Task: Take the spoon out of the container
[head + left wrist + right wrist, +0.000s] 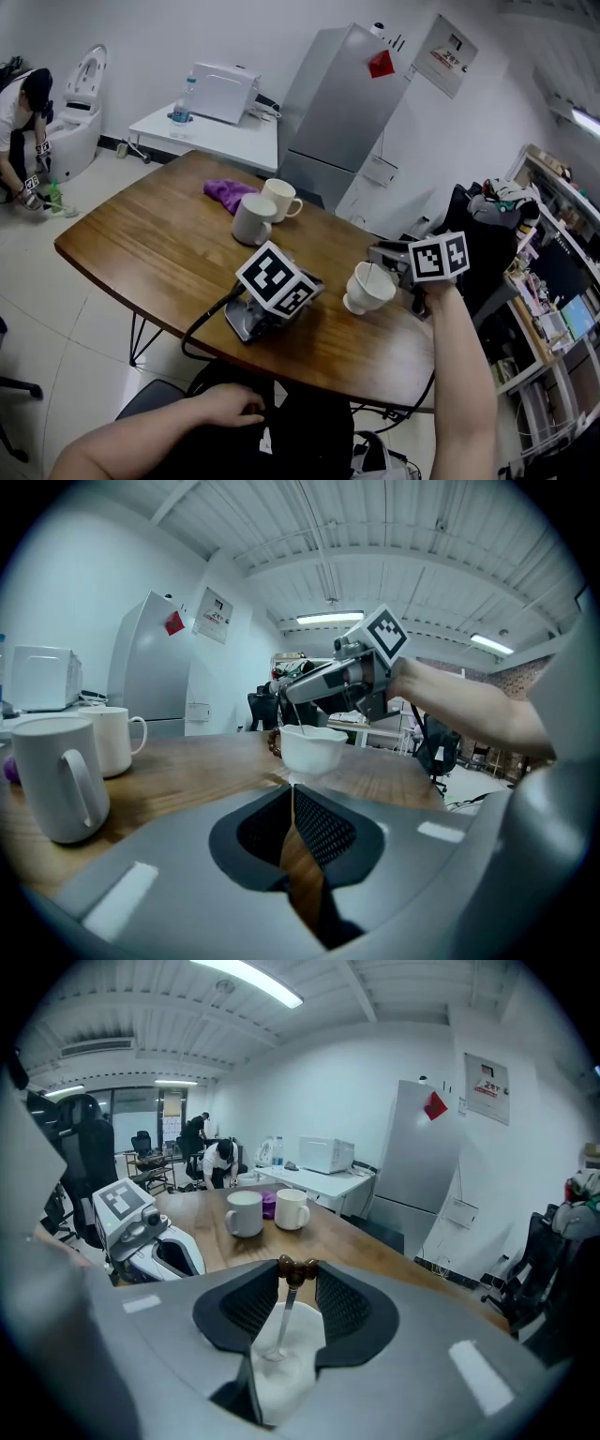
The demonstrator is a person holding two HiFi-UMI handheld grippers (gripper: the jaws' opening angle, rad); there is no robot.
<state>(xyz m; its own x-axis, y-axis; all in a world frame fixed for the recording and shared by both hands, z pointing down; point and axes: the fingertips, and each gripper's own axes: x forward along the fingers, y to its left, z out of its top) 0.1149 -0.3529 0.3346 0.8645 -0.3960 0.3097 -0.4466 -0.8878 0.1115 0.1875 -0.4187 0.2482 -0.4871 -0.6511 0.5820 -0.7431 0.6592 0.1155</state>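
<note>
Right tongs (298, 1271) clamp the brown-ended metal spoon (286, 1316) standing in the white ceramic cup (286, 1379); left tongs (292, 791) lie closed, empty.

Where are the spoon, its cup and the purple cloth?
spoon (282, 1321): right gripper view, on the thin stem.
cup (358, 300): head view, on the outer wall.
cloth (226, 192): head view, on its middle.
</note>
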